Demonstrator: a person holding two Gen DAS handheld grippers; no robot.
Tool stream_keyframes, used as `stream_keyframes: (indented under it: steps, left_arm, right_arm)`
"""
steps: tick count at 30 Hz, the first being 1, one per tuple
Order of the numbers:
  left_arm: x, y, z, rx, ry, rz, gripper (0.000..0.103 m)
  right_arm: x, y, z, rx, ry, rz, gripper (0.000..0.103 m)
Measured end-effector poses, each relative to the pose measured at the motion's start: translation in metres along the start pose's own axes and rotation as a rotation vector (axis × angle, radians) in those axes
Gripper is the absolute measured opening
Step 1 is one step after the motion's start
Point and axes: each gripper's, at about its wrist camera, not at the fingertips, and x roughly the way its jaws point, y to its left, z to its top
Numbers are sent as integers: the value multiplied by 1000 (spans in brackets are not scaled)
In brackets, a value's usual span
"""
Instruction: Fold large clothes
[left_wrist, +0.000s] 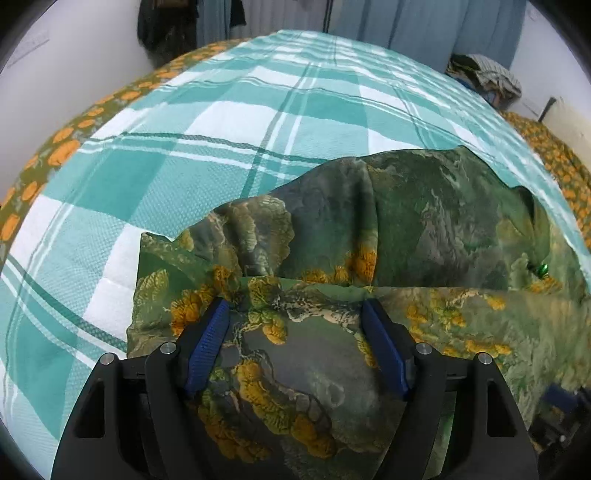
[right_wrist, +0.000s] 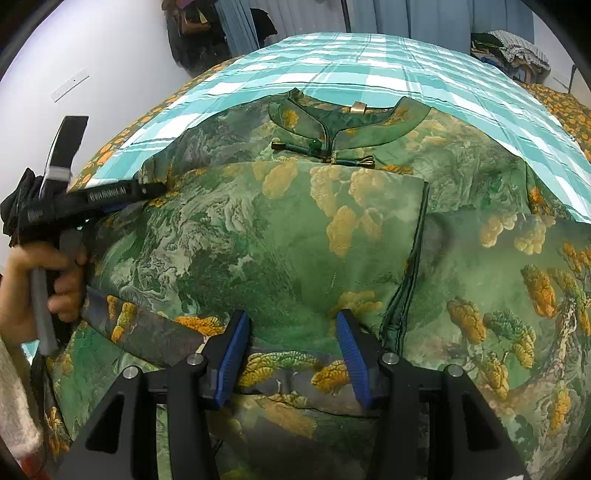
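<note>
A large green silky dress (right_wrist: 280, 236) printed with yellow trees lies on the teal checked bed cover (right_wrist: 369, 62). Its collar (right_wrist: 340, 122) points to the far side, and one side panel is folded over the middle. My right gripper (right_wrist: 291, 325) is open, its blue pads just above the near fabric. In the left wrist view the dress (left_wrist: 399, 221) fills the lower right. My left gripper (left_wrist: 295, 314) is open with fabric lying between its blue pads. The left gripper also shows in the right wrist view (right_wrist: 147, 192), held by a hand at the dress's left edge.
The bed cover (left_wrist: 221, 122) lies over an orange-flowered sheet (left_wrist: 66, 147). A pile of clothes (left_wrist: 487, 77) sits at the far right corner. Blue curtains (right_wrist: 424, 14) and dark hanging items (right_wrist: 192, 29) stand behind the bed. White walls flank it.
</note>
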Motion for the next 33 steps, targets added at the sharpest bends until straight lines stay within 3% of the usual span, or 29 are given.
stream_keyframes:
  steps: [5, 8, 9, 17, 20, 24, 28, 33]
  left_arm:
    - [-5, -4, 0, 24, 4, 22, 77]
    - [-17, -8, -5, 57, -21, 69, 86]
    - [-24, -9, -9, 69, -31, 89, 91]
    - [-105, -25, -44, 202, -131, 270, 93]
    - [-140, -33, -58, 236, -200, 321, 98]
    - [-173, -42, -73, 269, -254, 356, 99]
    - [-199, -56, -87, 304, -287, 396, 100]
    - [-221, -68, -105, 314, -276, 353, 100]
  right_arm:
    - [1, 2, -2, -3, 3, -6, 50]
    - [1, 1, 0, -7, 9, -8, 50]
    - [1, 1, 0, -7, 9, -9, 50]
    - [-12, 0, -1, 7, -22, 1, 51]
    - [-30, -1, -3, 10, -45, 29, 56]
    - [-63, 8, -13, 7, -77, 36, 80]
    - [-97, 17, -33, 2, -108, 41, 80]
    - [-127, 13, -58, 43, -139, -35, 80]
